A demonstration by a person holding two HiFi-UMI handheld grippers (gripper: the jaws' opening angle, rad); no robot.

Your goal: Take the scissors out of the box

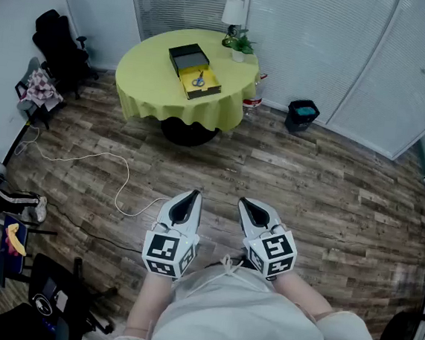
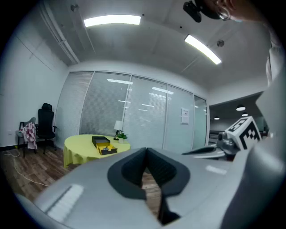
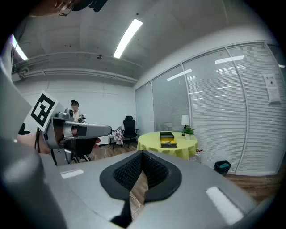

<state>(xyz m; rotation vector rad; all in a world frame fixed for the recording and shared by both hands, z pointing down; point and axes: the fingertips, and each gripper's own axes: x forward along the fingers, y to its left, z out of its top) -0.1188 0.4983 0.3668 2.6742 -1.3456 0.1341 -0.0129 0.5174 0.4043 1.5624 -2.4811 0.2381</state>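
Note:
Far across the room stands a round table (image 1: 150,85) under a yellow cloth. On it lies an open black box (image 1: 196,70) with a yellow inside, and blue-handled scissors (image 1: 199,80) rest in it. The box (image 2: 103,146) shows small in the left gripper view and in the right gripper view (image 3: 167,139). My left gripper (image 1: 189,198) and right gripper (image 1: 246,204) are held side by side over the wooden floor, well short of the table. Both point toward it, both are shut, and neither holds anything. The left gripper's (image 2: 145,150) jaws meet at the tip, as do the right gripper's (image 3: 143,152).
A white lamp (image 1: 232,12) and a small plant (image 1: 241,45) stand at the table's far edge. A dark bin (image 1: 301,114) sits right of the table, and a black office chair (image 1: 59,50) is at the left wall. A white cable (image 1: 118,175) lies on the floor.

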